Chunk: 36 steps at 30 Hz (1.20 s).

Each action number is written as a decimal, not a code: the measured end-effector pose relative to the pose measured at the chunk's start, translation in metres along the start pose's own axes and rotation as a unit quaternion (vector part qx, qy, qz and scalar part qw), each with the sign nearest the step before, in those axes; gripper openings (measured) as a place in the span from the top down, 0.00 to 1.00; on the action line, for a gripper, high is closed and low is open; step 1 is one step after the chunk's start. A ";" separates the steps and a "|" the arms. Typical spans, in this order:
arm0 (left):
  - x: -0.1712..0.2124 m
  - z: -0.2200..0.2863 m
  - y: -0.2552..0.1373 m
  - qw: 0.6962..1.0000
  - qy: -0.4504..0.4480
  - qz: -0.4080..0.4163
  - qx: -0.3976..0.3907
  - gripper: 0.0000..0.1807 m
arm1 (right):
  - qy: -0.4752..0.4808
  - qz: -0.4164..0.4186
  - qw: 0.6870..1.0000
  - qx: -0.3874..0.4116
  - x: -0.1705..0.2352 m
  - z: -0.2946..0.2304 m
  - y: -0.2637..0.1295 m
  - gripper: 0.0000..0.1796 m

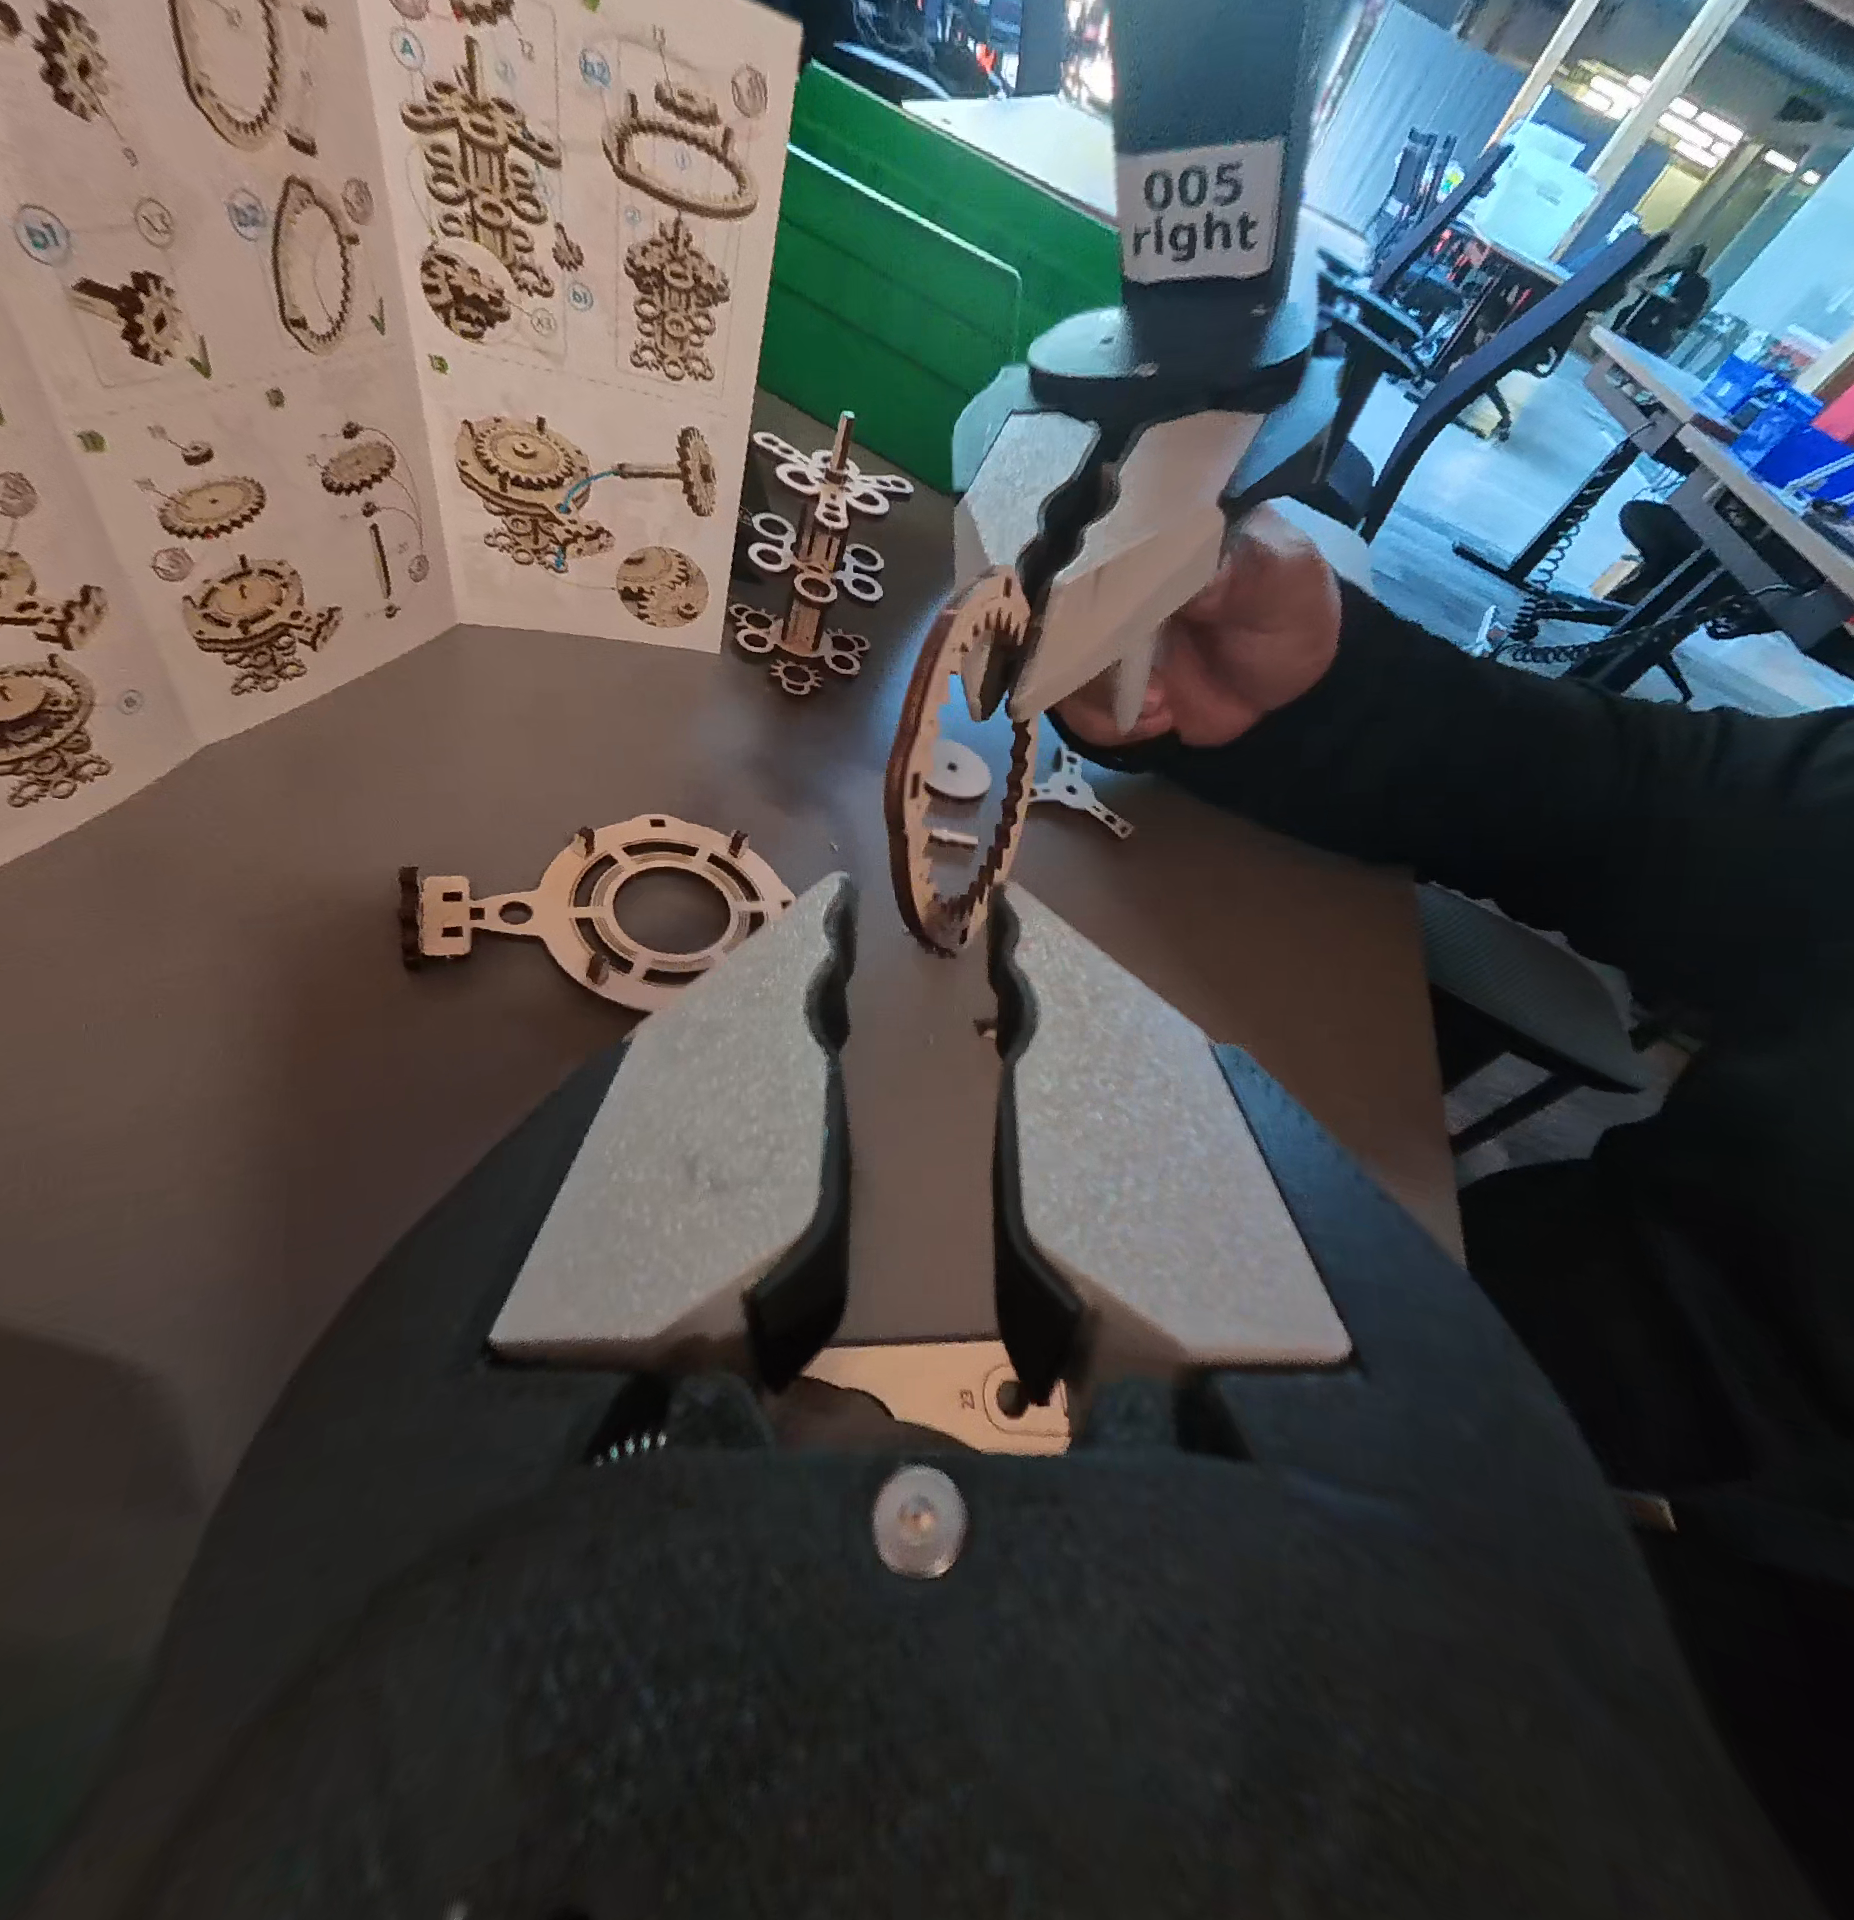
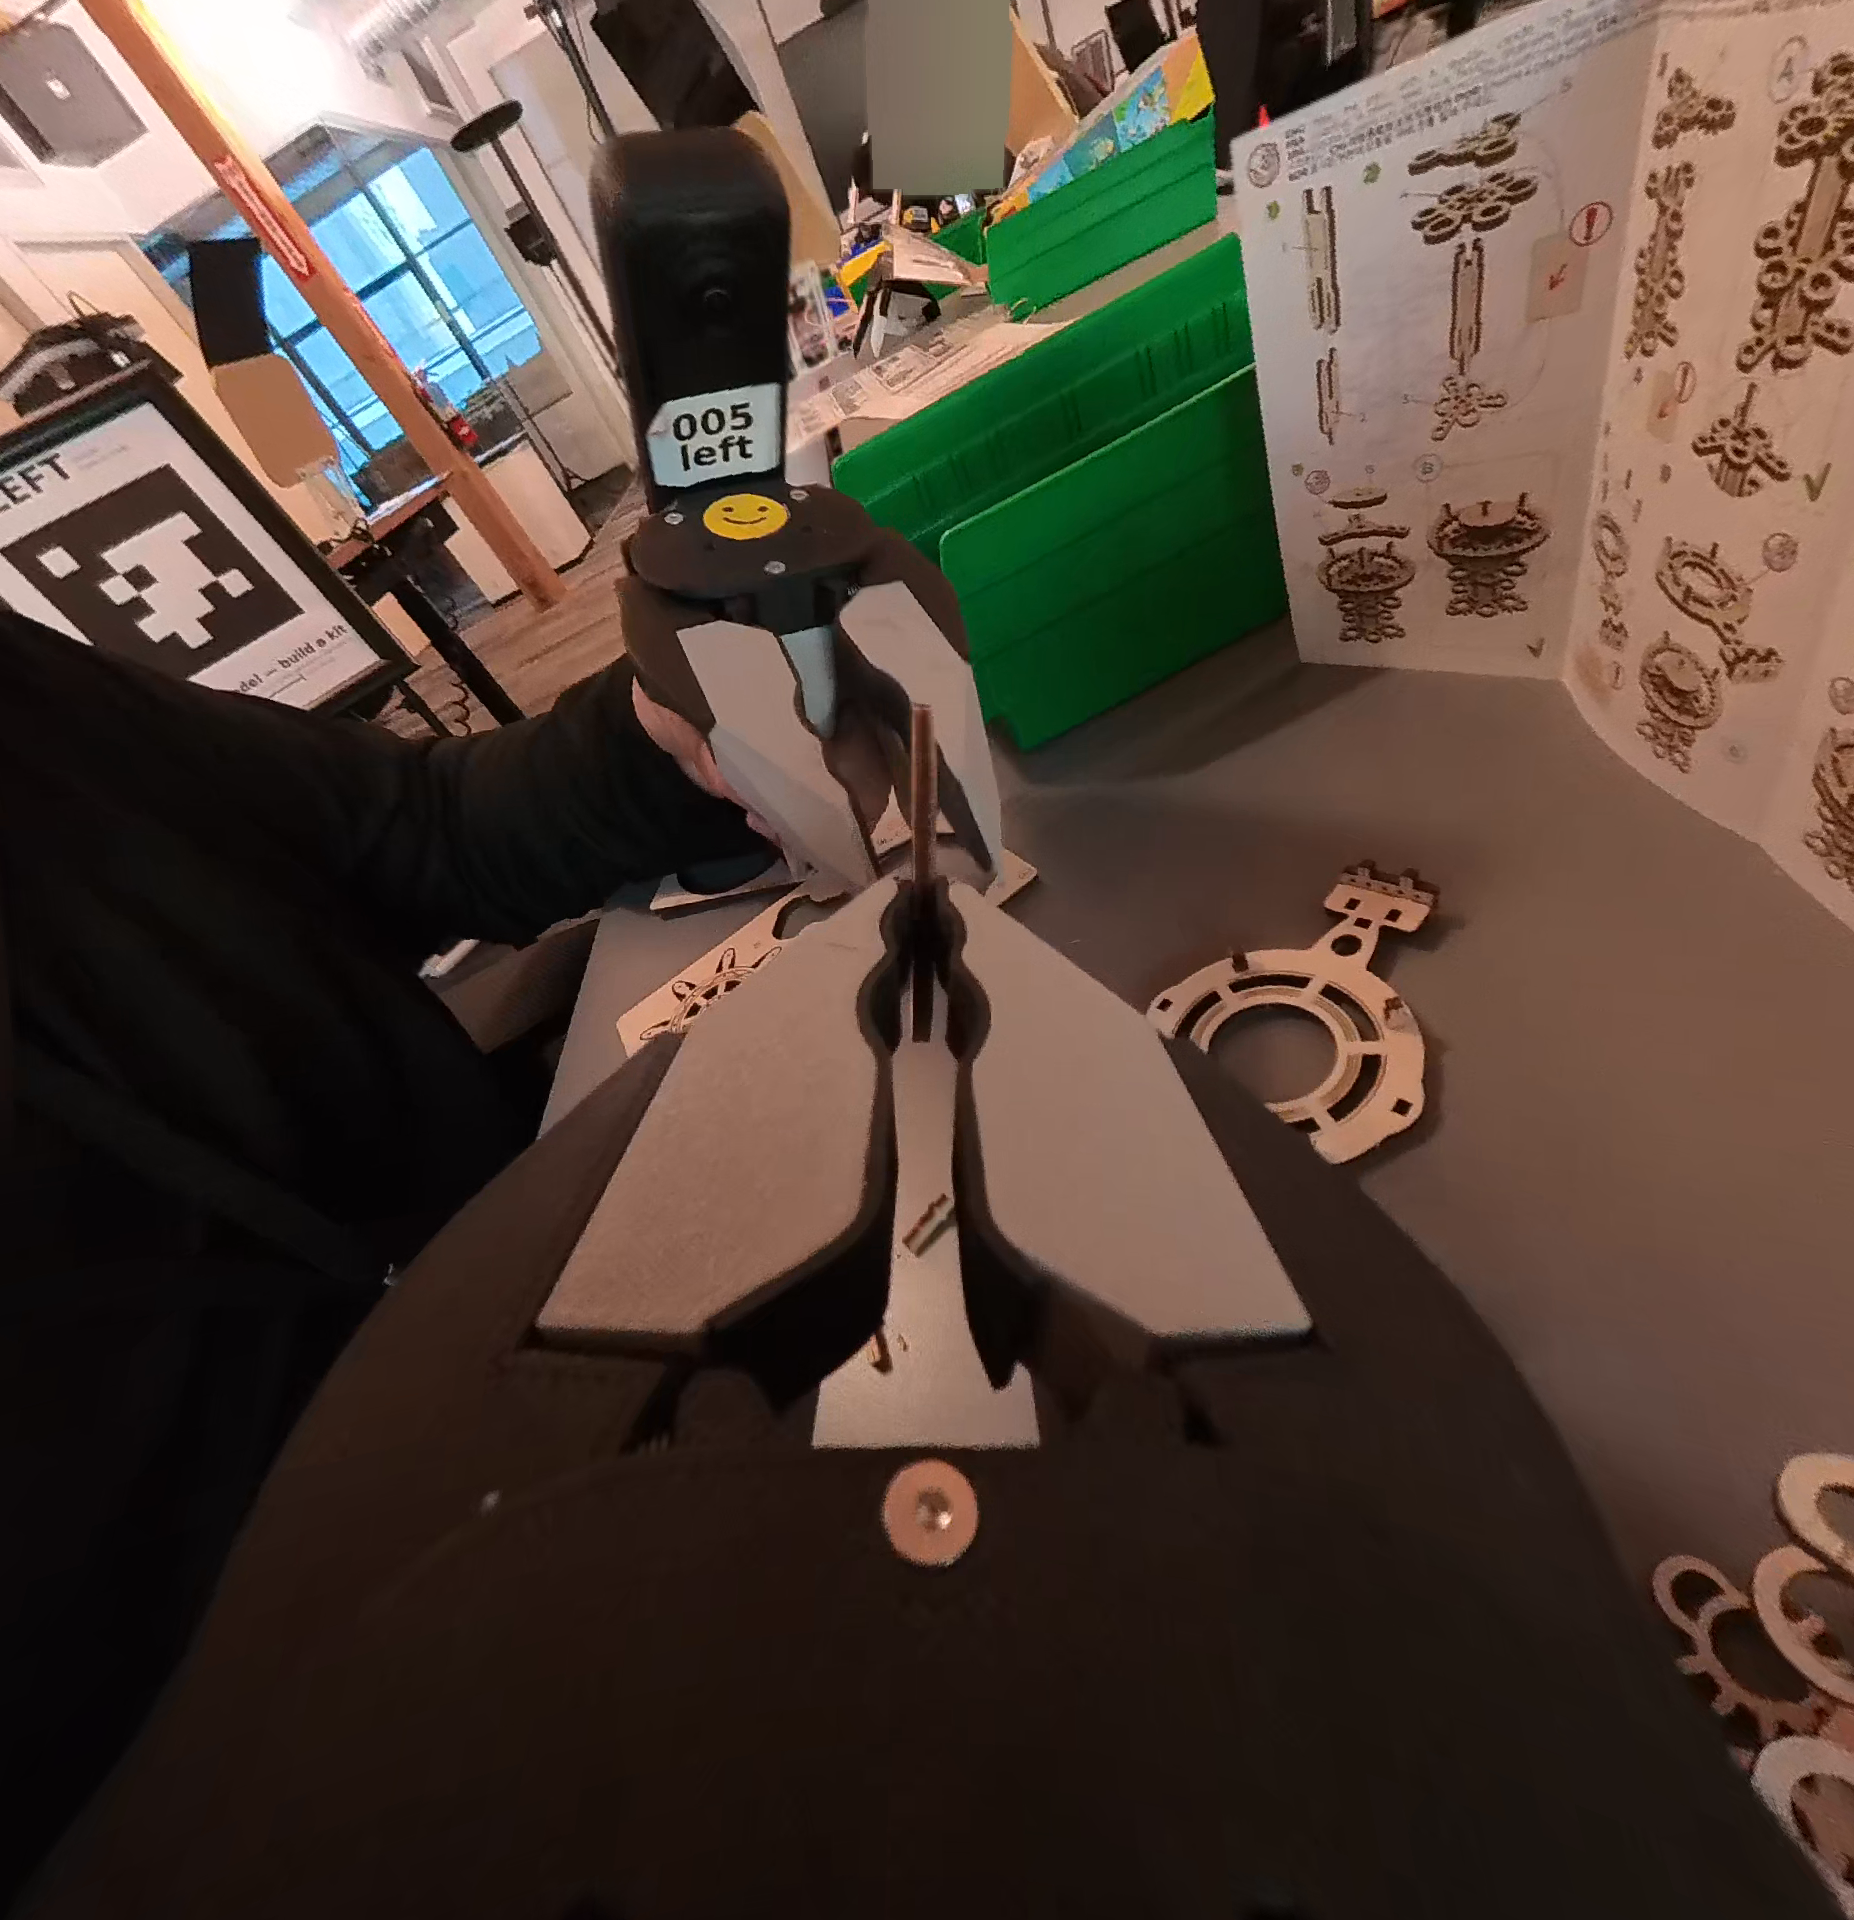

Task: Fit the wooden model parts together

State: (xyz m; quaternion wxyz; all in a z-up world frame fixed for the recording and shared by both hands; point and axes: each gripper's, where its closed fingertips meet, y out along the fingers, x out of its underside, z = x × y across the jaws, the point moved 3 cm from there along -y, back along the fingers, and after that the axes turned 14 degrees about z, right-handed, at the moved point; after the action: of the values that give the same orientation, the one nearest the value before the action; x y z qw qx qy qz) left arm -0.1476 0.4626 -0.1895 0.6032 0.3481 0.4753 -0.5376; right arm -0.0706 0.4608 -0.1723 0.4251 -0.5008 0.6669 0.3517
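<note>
A wooden ring with inner teeth (image 1: 910,748) stands on edge, its bottom at the dark table (image 1: 279,1039). My right gripper (image 1: 1016,691) is shut on the ring's top rim. In the right wrist view the ring (image 2: 920,790) shows edge-on, pinched between my right gripper's (image 2: 918,909) pads. My left gripper (image 1: 925,902) is open; the ring's bottom sits just past its fingertips, with a gap to each pad. It also shows in the right wrist view (image 2: 918,868), open around the ring. A flat wooden base plate with a round hole and an arm (image 1: 507,914) (image 2: 1390,1081) lies on the table.
A part-built wooden tower with loops (image 1: 814,561) stands by the folded instruction sheet (image 1: 279,416) (image 2: 1525,364). A small disc (image 1: 954,774) and a three-armed piece (image 1: 1079,795) lie behind the ring. Green bins (image 2: 1110,499) stand at the back. A cut-out parts sheet (image 2: 715,997) lies at the left. Less than 4 cm separates the two grippers' tips. Both grippers' tips are roughly 15 cm from the three-armed piece (image 1: 1079,795).
</note>
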 end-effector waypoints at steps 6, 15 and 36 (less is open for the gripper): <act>-0.012 -0.007 -0.008 0.999 -0.004 0.031 -0.013 0.88 | 0.033 0.019 0.999 0.007 -0.004 0.006 -0.006 1.00; -0.013 -0.014 -0.011 0.999 0.003 0.035 -0.035 0.89 | 0.049 0.027 0.998 0.015 -0.010 0.010 -0.012 1.00; 0.000 -0.005 -0.005 1.000 0.024 -0.005 -0.013 0.88 | 0.086 -0.064 0.994 0.002 0.014 0.006 -0.010 1.00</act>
State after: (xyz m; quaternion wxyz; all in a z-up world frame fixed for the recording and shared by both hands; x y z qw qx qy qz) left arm -0.1535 0.4664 -0.1908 0.5935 0.3510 0.4984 -0.5255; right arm -0.0614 0.4580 -0.1881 0.3888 -0.5701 0.6685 0.2775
